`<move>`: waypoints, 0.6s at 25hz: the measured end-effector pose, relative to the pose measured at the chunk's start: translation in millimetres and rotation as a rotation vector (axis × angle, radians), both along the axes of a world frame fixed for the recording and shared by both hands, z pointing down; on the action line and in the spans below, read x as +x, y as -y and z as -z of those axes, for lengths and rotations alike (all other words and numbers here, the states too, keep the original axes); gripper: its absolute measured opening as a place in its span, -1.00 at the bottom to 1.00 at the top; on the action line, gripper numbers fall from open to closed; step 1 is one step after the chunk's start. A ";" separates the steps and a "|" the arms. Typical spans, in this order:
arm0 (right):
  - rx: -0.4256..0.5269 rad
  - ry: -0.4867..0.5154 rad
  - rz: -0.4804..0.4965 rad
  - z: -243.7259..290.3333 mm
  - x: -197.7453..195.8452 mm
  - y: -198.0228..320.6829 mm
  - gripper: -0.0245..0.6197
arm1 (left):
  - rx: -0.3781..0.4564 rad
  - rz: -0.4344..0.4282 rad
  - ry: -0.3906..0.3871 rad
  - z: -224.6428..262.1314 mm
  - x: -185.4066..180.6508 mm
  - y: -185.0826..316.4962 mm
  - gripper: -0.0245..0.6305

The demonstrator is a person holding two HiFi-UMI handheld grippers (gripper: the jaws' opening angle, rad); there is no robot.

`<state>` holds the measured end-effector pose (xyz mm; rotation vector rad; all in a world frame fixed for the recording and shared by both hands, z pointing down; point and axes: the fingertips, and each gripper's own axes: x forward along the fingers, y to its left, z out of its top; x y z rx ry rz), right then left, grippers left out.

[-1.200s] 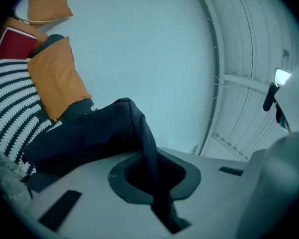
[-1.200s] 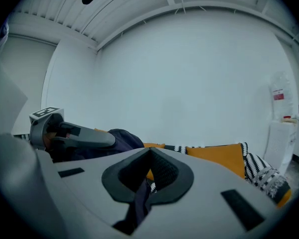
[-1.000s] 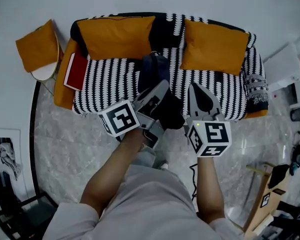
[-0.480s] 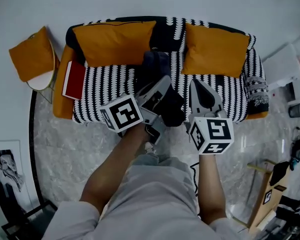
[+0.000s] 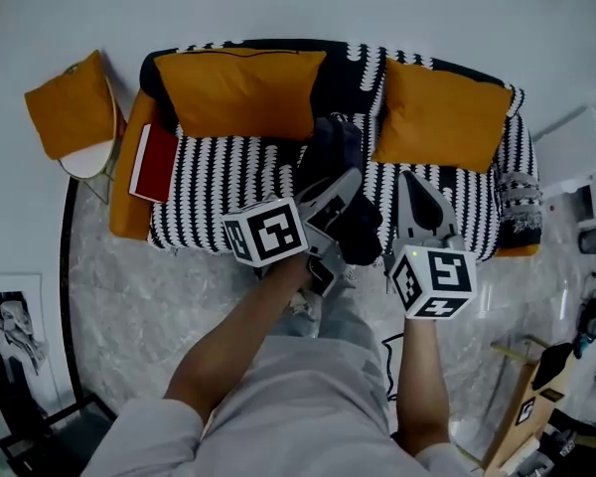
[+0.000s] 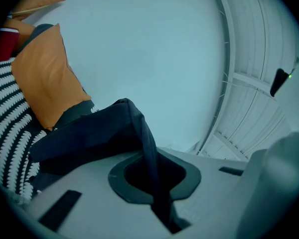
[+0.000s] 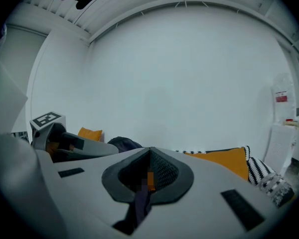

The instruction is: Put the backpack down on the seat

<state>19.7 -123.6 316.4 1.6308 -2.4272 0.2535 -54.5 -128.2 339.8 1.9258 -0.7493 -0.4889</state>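
The left gripper (image 6: 152, 176) has its jaws pinched narrow on a strap (image 6: 139, 128), so the backpack (image 5: 338, 157) hangs just above the middle of the sofa (image 5: 219, 172) seat. The right gripper (image 7: 149, 156), jaws together, waits beside it.

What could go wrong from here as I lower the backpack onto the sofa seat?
1. The left tool pinches only a thin strap of the backpack; the strap could slip out and the bag could drop.
2. The bag's lower end seems to hang at the front edge of the striped seat, so it might slide off when released.
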 end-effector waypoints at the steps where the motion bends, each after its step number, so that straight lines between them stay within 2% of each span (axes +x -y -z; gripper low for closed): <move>1: -0.002 0.001 0.004 -1.8 0.5 5.0 -0.92 | -0.005 -0.002 0.000 -2.9 2.8 4.2 -0.88; 15: -0.094 0.063 0.057 -59.5 38.3 106.5 -0.92 | -0.108 -0.021 0.039 -73.6 48.3 95.6 -0.88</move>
